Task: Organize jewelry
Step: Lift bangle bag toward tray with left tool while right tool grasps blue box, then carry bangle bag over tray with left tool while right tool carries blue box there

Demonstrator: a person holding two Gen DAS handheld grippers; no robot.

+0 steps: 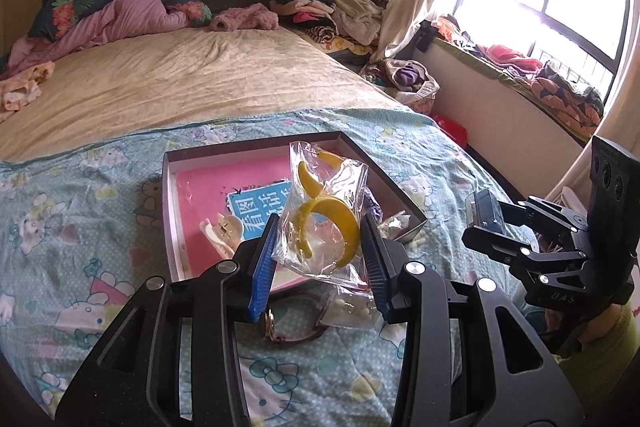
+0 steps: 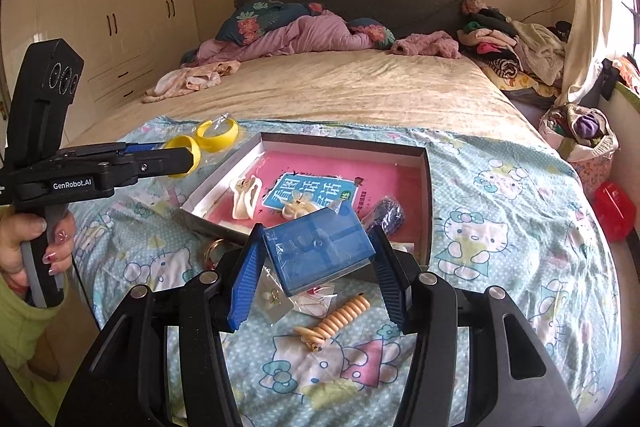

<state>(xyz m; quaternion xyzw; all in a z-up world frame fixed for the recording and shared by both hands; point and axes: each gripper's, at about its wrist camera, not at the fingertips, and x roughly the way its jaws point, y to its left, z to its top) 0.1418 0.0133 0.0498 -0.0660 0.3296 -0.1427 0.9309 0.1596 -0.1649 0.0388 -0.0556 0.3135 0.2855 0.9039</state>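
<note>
My left gripper (image 1: 320, 259) is shut on a clear bag of yellow hoop earrings (image 1: 324, 219) and holds it above the near edge of the open box (image 1: 170, 211). The bag also shows in the right wrist view (image 2: 208, 139). My right gripper (image 2: 318, 267) is shut on a small blue box (image 2: 320, 247), held above the box's near rim (image 2: 426, 211). Inside the box lie a pink book (image 2: 320, 187), a cream hair claw (image 2: 246, 201), a small cream clip (image 2: 298, 207) and a dark blue item (image 2: 386, 215).
On the Hello Kitty sheet (image 2: 500, 235) lie a watch (image 1: 288, 327), a bag of pearl earrings (image 1: 352, 307), a beige coil hair tie (image 2: 340, 319) and a gold ring (image 2: 214, 251). Clothes pile at the bed's head; a laundry basket (image 2: 580, 139) stands right.
</note>
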